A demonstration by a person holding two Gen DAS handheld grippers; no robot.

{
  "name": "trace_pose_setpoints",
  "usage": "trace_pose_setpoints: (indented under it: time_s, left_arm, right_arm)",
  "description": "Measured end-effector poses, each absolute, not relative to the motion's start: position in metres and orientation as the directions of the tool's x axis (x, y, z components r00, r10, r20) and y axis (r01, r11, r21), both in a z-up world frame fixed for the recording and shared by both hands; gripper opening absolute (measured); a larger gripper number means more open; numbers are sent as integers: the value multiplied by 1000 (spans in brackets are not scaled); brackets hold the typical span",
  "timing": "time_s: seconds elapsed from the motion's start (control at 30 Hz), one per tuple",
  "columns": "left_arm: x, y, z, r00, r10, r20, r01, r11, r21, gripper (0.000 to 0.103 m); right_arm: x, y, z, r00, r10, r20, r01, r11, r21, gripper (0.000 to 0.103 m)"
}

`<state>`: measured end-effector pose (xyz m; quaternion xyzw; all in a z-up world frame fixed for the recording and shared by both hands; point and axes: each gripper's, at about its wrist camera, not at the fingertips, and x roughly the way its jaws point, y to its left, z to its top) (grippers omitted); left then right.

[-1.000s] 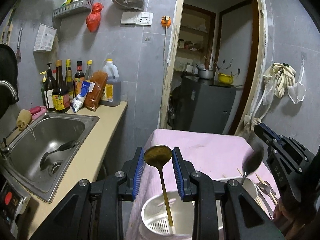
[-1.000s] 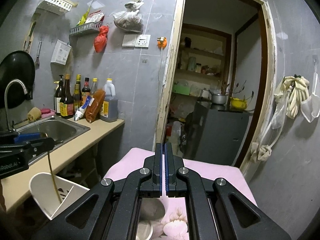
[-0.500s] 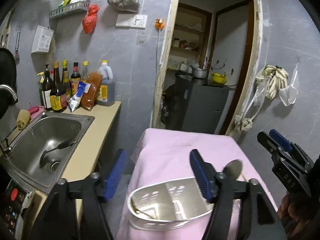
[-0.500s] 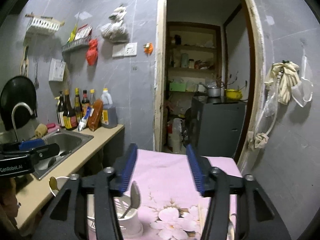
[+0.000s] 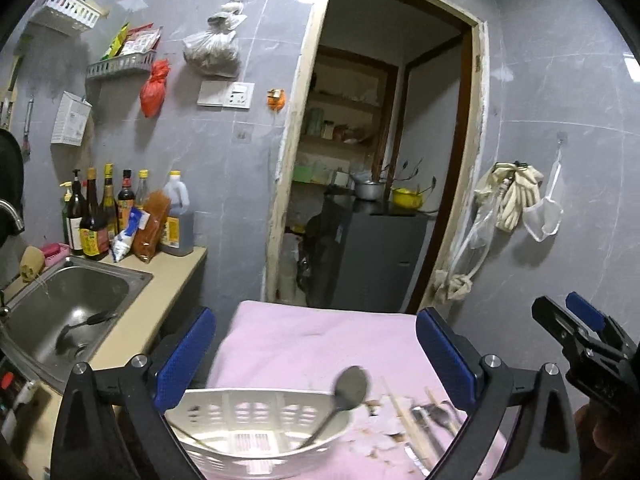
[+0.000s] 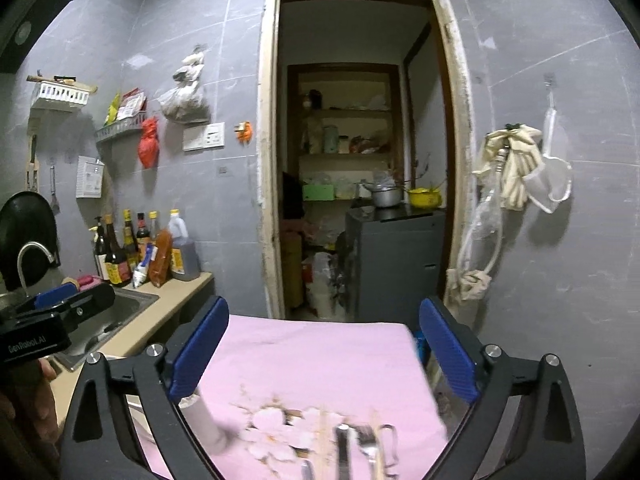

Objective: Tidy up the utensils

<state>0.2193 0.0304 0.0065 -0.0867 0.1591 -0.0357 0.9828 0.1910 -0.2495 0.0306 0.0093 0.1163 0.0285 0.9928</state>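
A white utensil basket (image 5: 260, 424) stands on the pink cloth at the bottom of the left wrist view. A metal spoon (image 5: 348, 388) leans in it, and a thin handle lies at its left. My left gripper (image 5: 316, 364) is open and empty above the basket. Chopsticks, a fork and other utensils (image 5: 424, 424) lie on the cloth to the basket's right. My right gripper (image 6: 324, 356) is open and empty above these loose utensils (image 6: 356, 448). The basket's rim (image 6: 200, 420) shows by its left finger.
The table has a pink flowered cloth (image 6: 320, 360). To the left are a counter with a steel sink (image 5: 68, 308) holding a ladle, and bottles (image 5: 120, 216) at the wall. A doorway (image 6: 360, 160) lies behind the table. Gloves (image 6: 516, 168) hang on the right wall.
Both grippers opened. The left let the golden spoon drop into the basket and the right let a metal spoon go into it. Both grippers then pulled back and up.
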Motion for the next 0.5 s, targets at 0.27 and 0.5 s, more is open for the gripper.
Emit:
trace_pose_setpoints:
  time_s: [0.27, 0.5]
  left_arm:
    - [219, -27, -3, 942, -120, -315, 69, 983, -168, 101]
    - [224, -73, -33, 921, -134, -366, 80, 984, -160, 101]
  right_arm:
    - [194, -312, 14, 958, 11, -288, -6, 1000, 16, 97]
    - [210, -355, -19, 933, 2, -359, 1, 1000, 7, 97]
